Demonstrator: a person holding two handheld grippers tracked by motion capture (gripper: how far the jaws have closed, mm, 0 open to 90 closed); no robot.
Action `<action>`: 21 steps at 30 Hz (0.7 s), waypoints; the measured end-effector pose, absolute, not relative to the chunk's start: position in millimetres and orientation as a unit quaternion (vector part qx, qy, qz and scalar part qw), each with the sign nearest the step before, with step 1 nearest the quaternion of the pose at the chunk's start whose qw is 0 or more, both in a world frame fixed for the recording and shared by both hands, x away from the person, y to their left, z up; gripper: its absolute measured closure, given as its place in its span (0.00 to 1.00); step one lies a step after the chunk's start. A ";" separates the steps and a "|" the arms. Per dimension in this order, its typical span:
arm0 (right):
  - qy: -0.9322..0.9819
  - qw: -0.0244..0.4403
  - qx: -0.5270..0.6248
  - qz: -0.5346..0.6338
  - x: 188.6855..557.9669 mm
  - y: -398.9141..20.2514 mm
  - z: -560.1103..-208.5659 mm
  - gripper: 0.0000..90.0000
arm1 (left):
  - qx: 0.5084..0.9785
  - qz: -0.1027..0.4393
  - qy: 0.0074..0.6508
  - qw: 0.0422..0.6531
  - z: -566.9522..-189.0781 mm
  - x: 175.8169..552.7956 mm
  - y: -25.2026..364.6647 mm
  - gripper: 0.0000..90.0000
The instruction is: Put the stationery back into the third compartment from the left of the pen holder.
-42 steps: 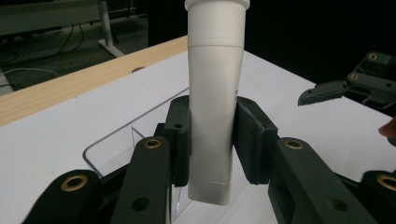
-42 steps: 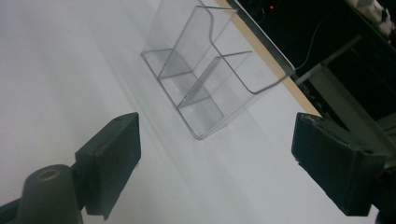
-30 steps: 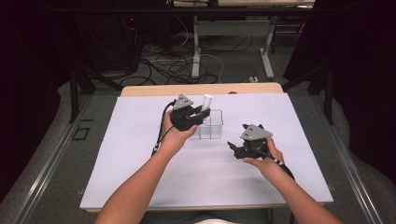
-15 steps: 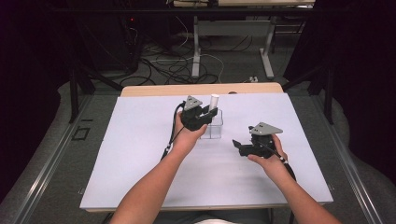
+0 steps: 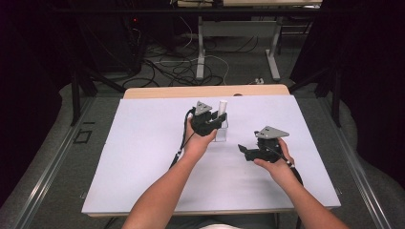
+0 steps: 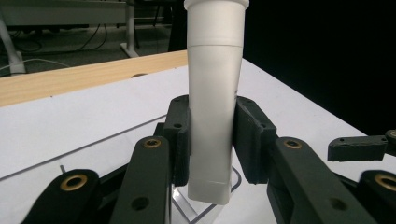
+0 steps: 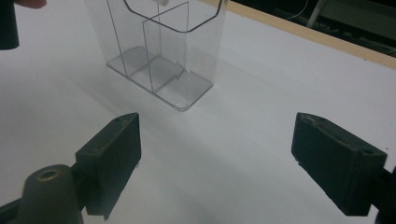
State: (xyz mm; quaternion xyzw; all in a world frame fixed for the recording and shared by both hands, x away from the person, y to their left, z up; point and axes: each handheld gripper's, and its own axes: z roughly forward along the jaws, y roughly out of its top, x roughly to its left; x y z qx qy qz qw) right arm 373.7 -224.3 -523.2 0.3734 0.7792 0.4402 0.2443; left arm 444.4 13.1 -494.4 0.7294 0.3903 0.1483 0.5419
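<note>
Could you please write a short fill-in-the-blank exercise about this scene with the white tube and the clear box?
1. The left gripper holds a white tube that stands ____.
2. The clear organizer is made of see-through ____.
3. The jaws of the right gripper are ____, with nothing between them.
4. The white mat lies on a ____ table.

Missing words: upright; plastic; open; wooden

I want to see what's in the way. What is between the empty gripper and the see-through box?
Nothing: in the right gripper view, bare white table lies between the open right gripper and the clear box.
</note>
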 end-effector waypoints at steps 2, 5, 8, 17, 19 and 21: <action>0.780 0.243 0.373 0.440 374.0 -224.3 -523.9 0.18 | 0.729 0.147 0.392 0.542 -497.0 445.6 11.7 0.77; 0.782 0.238 0.373 0.438 373.6 -223.8 -524.2 0.18 | 0.728 0.147 0.395 0.540 -500.1 446.7 9.9 0.77; 0.782 0.240 0.371 0.440 374.1 -223.3 -525.1 0.18 | 0.731 0.150 0.396 0.535 -502.3 447.8 9.2 0.77; 0.786 0.234 0.369 0.438 373.9 -222.2 -526.0 0.18 | 0.731 0.154 0.402 0.530 -506.7 449.4 6.1 0.77; 0.786 0.232 0.369 0.438 373.9 -222.0 -526.3 0.18 | 0.731 0.156 0.401 0.529 -507.6 449.9 5.6 0.77; 0.787 0.230 0.369 0.438 374.1 -221.6 -526.3 0.18 | 0.728 0.156 0.403 0.532 -508.3 449.7 4.5 0.77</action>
